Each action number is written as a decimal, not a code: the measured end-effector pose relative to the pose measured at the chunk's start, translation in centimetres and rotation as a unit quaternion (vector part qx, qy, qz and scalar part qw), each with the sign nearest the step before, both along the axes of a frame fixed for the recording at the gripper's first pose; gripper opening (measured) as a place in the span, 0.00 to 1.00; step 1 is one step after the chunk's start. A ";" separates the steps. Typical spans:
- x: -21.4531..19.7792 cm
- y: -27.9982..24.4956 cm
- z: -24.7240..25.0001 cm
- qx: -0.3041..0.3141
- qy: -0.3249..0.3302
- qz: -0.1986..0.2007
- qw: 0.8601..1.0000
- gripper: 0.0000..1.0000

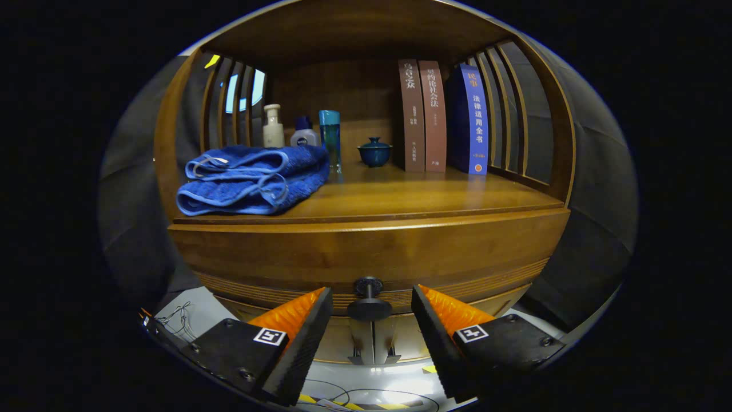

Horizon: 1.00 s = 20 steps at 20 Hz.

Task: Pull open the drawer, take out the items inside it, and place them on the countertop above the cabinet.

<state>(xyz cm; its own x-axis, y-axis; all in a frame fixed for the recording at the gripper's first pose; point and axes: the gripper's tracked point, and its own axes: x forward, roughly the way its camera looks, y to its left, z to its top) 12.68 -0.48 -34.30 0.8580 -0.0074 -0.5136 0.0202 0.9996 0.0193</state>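
Observation:
A wooden cabinet faces me with its drawer front [372, 254] shut under the countertop [412, 197]. A dark round knob [369, 308] sticks out of the drawer front on a short stem. My gripper [372, 317] is open, and the knob sits right between the two fingertips with a gap on each side. Neither finger touches it. The inside of the drawer is hidden.
On the countertop lie a folded blue towel [254, 178] at the left, a cream pump bottle [273, 127], a small white bottle [304, 135], a tall teal bottle [330, 140], a dark lidded bowl [374, 152] and three upright books [437, 117]. Slatted side walls enclose the shelf.

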 end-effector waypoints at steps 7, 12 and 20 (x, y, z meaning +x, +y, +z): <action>0.2 0.3 -2.4 -0.004 0.030 0.009 1.000 0.51; 0.3 0.2 -2.2 -0.011 0.023 0.014 1.000 0.33; -0.9 0.4 -2.2 -0.012 0.042 0.018 0.999 0.33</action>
